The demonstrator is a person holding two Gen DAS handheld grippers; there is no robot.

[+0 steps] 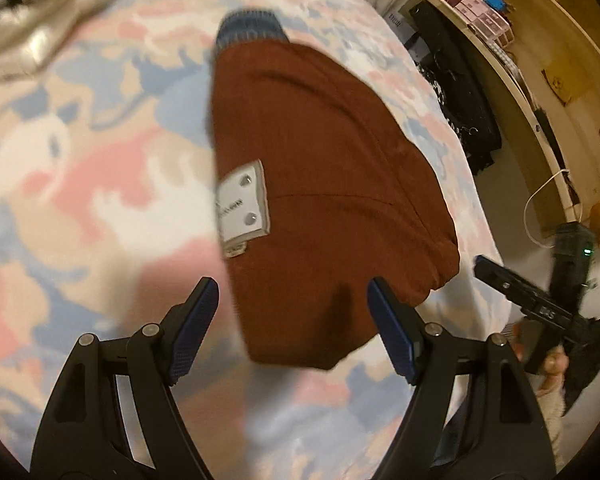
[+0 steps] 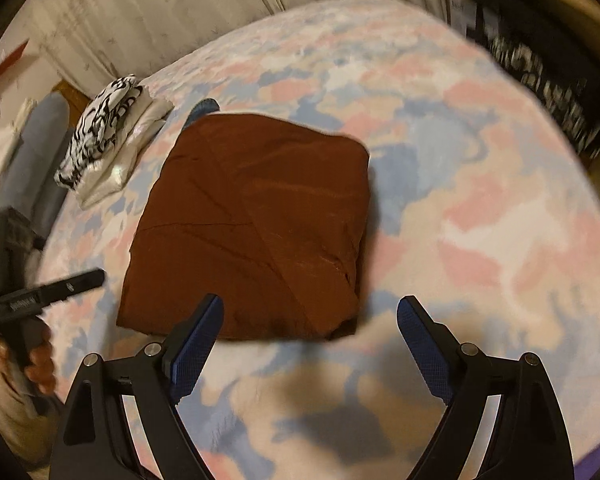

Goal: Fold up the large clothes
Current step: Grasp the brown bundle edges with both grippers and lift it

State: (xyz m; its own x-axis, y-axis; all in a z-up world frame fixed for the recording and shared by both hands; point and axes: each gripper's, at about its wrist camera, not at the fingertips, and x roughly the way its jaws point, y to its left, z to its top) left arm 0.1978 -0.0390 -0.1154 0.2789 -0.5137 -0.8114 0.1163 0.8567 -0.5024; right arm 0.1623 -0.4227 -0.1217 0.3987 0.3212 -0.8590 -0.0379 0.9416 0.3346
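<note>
Left wrist view: The left gripper (image 1: 292, 308) has its jaws spread wide and holds nothing. Between and beyond its blue pads (image 1: 198, 320) lies the rust-brown garment (image 1: 324, 184), folded into a compact block on the pastel patterned bedspread (image 1: 80, 160). A white patch label (image 1: 242, 204) sits on the garment's left side, and a blue ribbed cuff (image 1: 252, 30) protrudes at its far end. The right gripper (image 1: 540, 304) appears at the right edge, beyond the bed's side (its jaw state is not readable from here). A wooden shelf unit (image 1: 540, 60) stands in the background, and dark clothing (image 1: 460, 92) hangs beside the bed.

Right wrist view: The right gripper (image 2: 310, 320) also has its jaws fully apart, empty, positioned at the near edge of the garment (image 2: 252, 220). The garment lies flat near the centre of the bedspread (image 2: 480, 200). A black-and-white patterned cloth (image 2: 100, 132) rests on folded white fabric, just beside the garment's far-left corner. The left gripper (image 2: 60, 292) enters from the left edge, blurred.
</note>
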